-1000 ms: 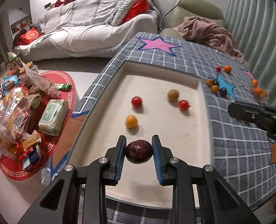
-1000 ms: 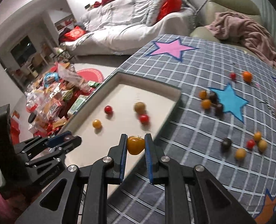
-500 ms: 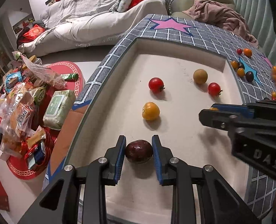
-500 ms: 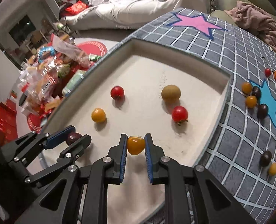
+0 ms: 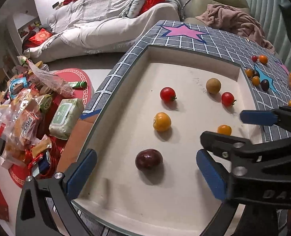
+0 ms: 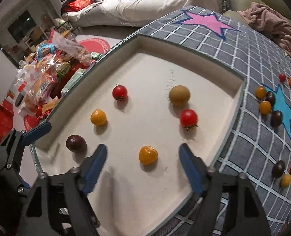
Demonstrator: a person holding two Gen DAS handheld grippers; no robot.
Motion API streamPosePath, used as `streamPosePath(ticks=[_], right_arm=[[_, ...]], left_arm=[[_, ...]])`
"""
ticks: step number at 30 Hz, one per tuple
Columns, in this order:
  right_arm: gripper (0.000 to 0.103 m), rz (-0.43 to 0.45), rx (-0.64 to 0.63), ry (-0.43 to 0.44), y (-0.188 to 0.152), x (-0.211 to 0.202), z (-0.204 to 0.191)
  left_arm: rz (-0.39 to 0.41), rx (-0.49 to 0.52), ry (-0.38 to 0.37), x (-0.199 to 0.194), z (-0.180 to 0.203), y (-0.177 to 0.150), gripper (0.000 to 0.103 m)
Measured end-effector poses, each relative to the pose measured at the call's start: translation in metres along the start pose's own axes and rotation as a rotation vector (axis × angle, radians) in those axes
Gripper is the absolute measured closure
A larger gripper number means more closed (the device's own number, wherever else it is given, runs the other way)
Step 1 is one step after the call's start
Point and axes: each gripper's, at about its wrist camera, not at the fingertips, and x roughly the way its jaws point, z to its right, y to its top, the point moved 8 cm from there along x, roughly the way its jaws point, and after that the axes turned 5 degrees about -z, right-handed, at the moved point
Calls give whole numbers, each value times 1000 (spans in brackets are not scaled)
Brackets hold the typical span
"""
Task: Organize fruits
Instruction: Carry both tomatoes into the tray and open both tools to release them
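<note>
A cream tray [image 5: 192, 68] [image 6: 184, 66] sits on the grey checked tablecloth. My left gripper [image 5: 145, 171] is open, with a dark purple tomato [image 5: 149, 159] [image 6: 76, 143] lying free on the tray floor between its jaws. My right gripper [image 6: 143, 157] is open too, with an orange tomato [image 6: 148, 154] [image 5: 224, 129] resting on the tray between its jaws. Further in the tray lie a yellow-orange tomato [image 5: 162, 121], two red tomatoes [image 5: 167, 94] [image 5: 227, 99] and a brownish-green one [image 5: 213, 85]. The right gripper's fingers [image 5: 257, 118] show at the right of the left wrist view.
Several loose tomatoes lie on the cloth right of the tray, around a blue star [image 6: 283, 108] and near the right edge [image 6: 287, 171]. Snack packets and a wipes pack [image 5: 65, 113] clutter the floor to the left. A sofa [image 5: 106, 19] stands behind.
Both grippers have opened and let go of their tomatoes. The purple tomato and the orange tomato now rest on the tray floor. Both grippers came lower and closer over the tray.
</note>
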Motion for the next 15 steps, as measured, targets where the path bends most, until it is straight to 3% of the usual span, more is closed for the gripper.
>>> streamPosePath(ticks=[3, 15], right_arm=[[0, 14, 19, 9, 2, -9, 2], [0, 68, 48, -9, -14, -50, 23]], left_arm=[[-7, -16, -12, -3, -3, -1, 1], [-11, -16, -32, -21, 2, -6, 1]])
